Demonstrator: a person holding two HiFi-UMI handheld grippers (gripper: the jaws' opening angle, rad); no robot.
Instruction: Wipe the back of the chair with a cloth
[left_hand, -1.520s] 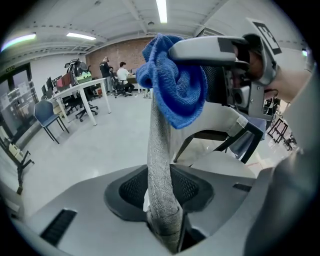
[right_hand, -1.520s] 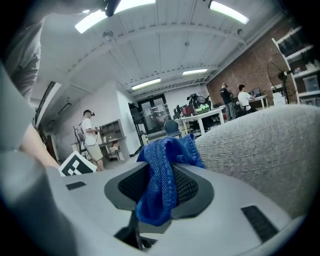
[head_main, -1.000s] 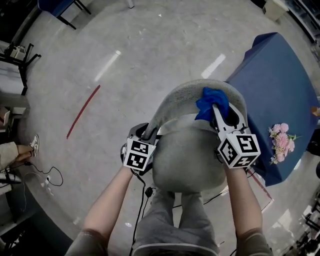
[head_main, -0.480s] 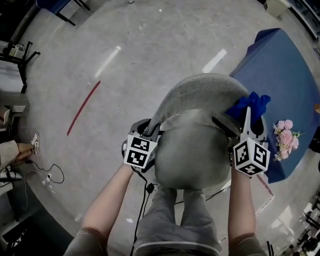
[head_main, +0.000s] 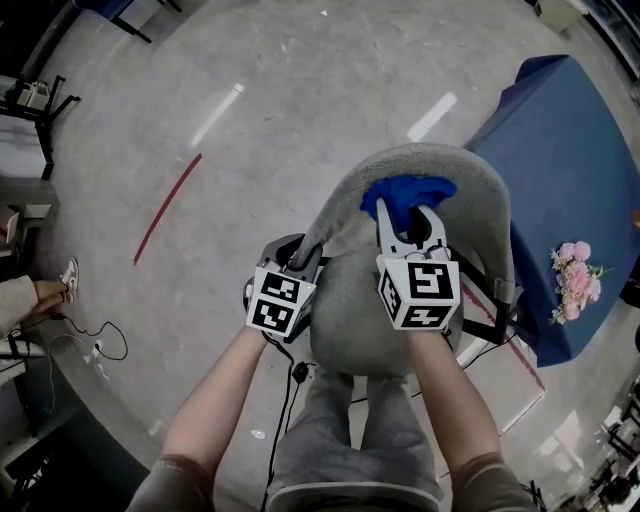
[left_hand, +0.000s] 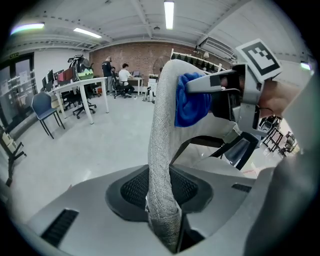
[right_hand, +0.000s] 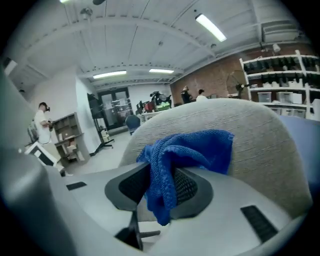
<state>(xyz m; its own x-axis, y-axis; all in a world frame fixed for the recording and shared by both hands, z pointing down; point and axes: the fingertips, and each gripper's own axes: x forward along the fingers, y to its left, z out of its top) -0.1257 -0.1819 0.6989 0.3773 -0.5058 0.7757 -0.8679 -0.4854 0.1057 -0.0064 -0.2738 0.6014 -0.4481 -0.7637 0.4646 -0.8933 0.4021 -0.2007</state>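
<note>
The grey fabric chair back (head_main: 440, 165) curves in front of me. My left gripper (head_main: 300, 258) is shut on its left edge, and in the left gripper view that edge (left_hand: 161, 140) runs up from between the jaws of the left gripper (left_hand: 165, 200), which have just been closing tighter on it. My right gripper (head_main: 407, 215) is shut on a bunched blue cloth (head_main: 400, 190) and presses it on the face of the back that looks toward me, left of the middle. In the right gripper view the cloth (right_hand: 190, 150) hangs from the right gripper (right_hand: 162, 187) against the chair back (right_hand: 250, 130).
A table under a blue cover (head_main: 570, 150) stands close on the right, with pink flowers (head_main: 572, 280) at its edge. The grey seat (head_main: 350, 330) lies between my arms. A red line (head_main: 168, 208) and cables (head_main: 95, 350) mark the floor at left. Desks and people (left_hand: 75, 90) are far off.
The right gripper swung the cloth out to the right end of the chair back, then swept it back left past the middle. The left gripper kept its place on the edge.
</note>
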